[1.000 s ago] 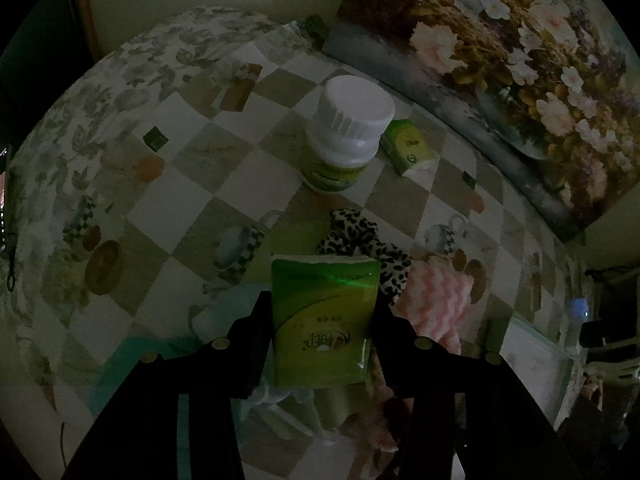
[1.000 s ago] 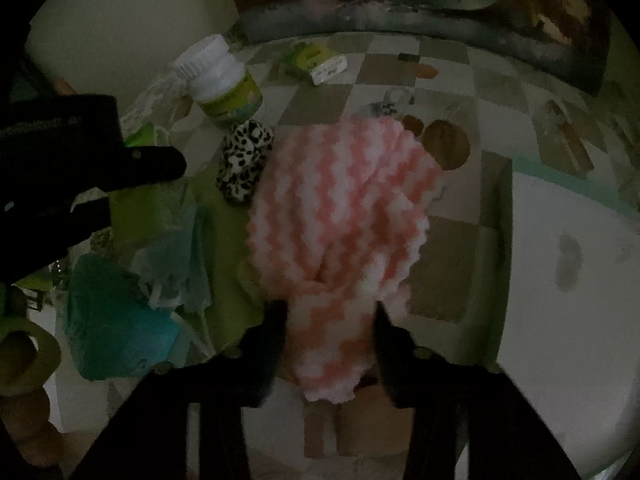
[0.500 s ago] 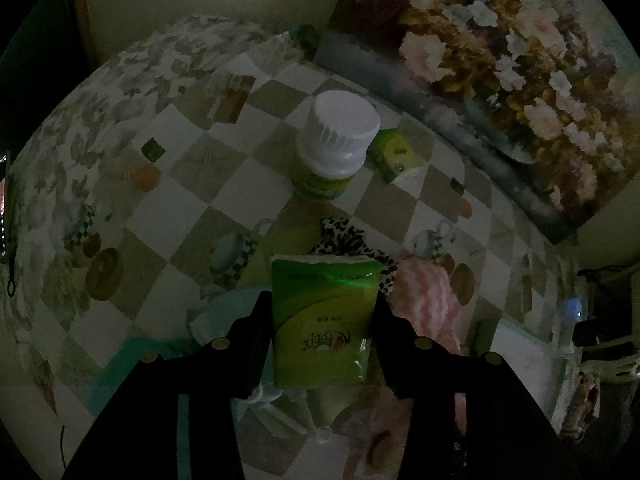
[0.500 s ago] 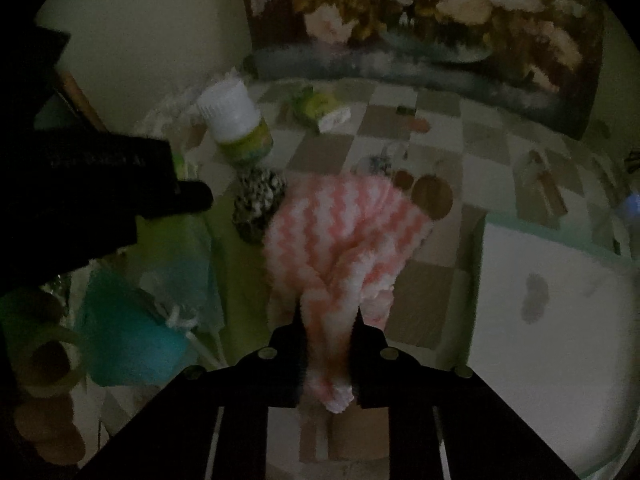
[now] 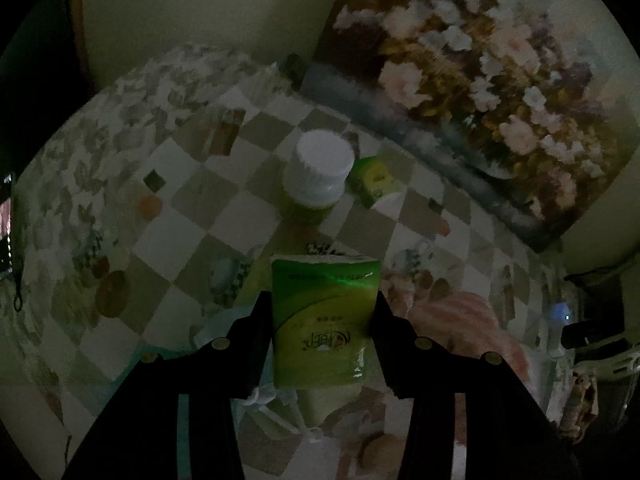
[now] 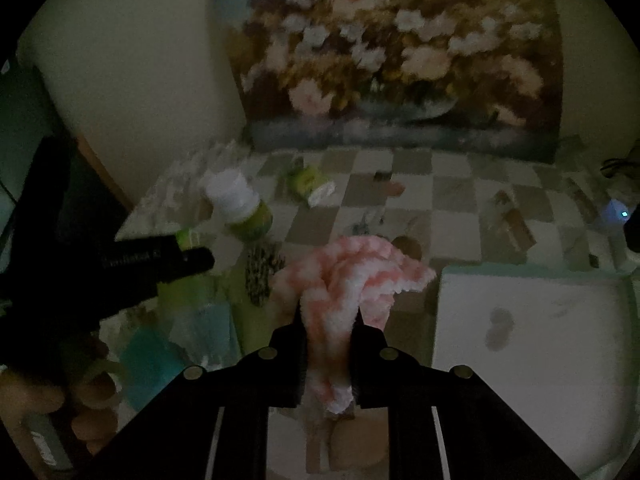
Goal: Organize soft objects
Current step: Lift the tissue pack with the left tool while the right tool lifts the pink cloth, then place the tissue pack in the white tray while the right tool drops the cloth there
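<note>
left gripper (image 5: pixel 323 316) clamps green tissue pack (image 5: pixel 324 320) | right gripper (image 6: pixel 329 330), jaws just closed, pinches pink cloth (image 6: pixel 352 276) | lift until hem clears table, carry to white tray (image 6: pixel 532 320)

Two tissue packs (image 5: pixel 324 320) (green), one bottle (image 5: pixel 316 176), one cloth (image 6: pixel 352 280)

Pink-striped cloth (image 6: pixel 340 280) in right claw (image 6: pixel 329 316)

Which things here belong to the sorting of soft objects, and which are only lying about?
Belong to the job:
- green tissue pack, held in left gripper
- pink-and-white cloth, held in right gripper
- leopard-print fabric piece
- white tray, perhaps

Lying about:
- white-capped bottle
- small green box
- flower painting
</note>
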A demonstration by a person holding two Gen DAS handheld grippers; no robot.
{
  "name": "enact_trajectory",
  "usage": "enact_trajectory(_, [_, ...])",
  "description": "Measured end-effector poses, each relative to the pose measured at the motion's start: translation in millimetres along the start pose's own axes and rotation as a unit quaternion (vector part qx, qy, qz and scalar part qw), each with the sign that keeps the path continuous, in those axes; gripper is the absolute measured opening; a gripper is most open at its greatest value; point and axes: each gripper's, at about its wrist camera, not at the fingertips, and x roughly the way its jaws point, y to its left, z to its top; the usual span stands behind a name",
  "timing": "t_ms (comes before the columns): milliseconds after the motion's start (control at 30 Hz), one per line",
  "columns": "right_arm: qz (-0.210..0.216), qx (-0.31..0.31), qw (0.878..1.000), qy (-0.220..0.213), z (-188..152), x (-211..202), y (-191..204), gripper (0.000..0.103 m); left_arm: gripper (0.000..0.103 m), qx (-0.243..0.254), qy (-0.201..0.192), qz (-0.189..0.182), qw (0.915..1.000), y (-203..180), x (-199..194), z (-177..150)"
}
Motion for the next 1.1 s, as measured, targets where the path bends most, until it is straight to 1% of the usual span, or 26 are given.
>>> enact_trajectory(133, [-0.004,0.005,0.999,-0.036,7.8,-23.8,-6.0,0.018,0.049,0.024,-0.03,0.005,0.9993,-14.0,-18.2,0.1])
enact_trajectory(267, [-0.022,0.01,0.997,-0.072,13.0,-49.5,-16.0,0.018,0.049,0.054,-0.057,0.01,0.9968,-31.1,-35.9,-2.9])
enact_trajectory(333, [-0.037,0.015,0.996,-0.085,13.9,-60.7,-23.0,0.018,0.049,0.071,-0.068,0.008,0.9951,-42.0,-44.0,-6.5])
enact_trajectory(400, [-0.06,0.024,0.993,-0.095,14.6,-70.8,-32.3,0.018,0.049,0.087,-0.076,0.005,0.9933,-53.1,-50.3,-10.9])
enact_trajectory(500, [-0.079,0.042,0.99,-0.105,14.7,-82.5,-46.9,0.018,0.049,0.118,-0.086,-0.003,0.9893,-75.0,-58.3,-21.0])
enact_trajectory(700, [-0.126,0.08,0.981,-0.121,11.1,-108.0,-85.8,0.018,0.049,0.186,-0.086,-0.029,0.9784,-123.4,-63.8,-49.7])
enact_trajectory(867, [-0.173,0.125,0.968,-0.129,-0.2,-128.4,-125.5,0.018,0.049,0.24,-0.073,-0.053,0.9665,-158.3,-61.3,-81.4])
enact_trajectory(967, [-0.201,0.15,0.96,-0.123,-9.0,-133.5,-148.9,0.018,0.049,0.269,-0.064,-0.063,0.9589,-177.1,-57.0,-100.4])
enact_trajectory(1100, [-0.222,0.177,0.953,-0.11,-20.2,-135.0,-172.2,0.018,0.049,0.305,-0.051,-0.074,0.948,-199.4,-51.3,-125.4])
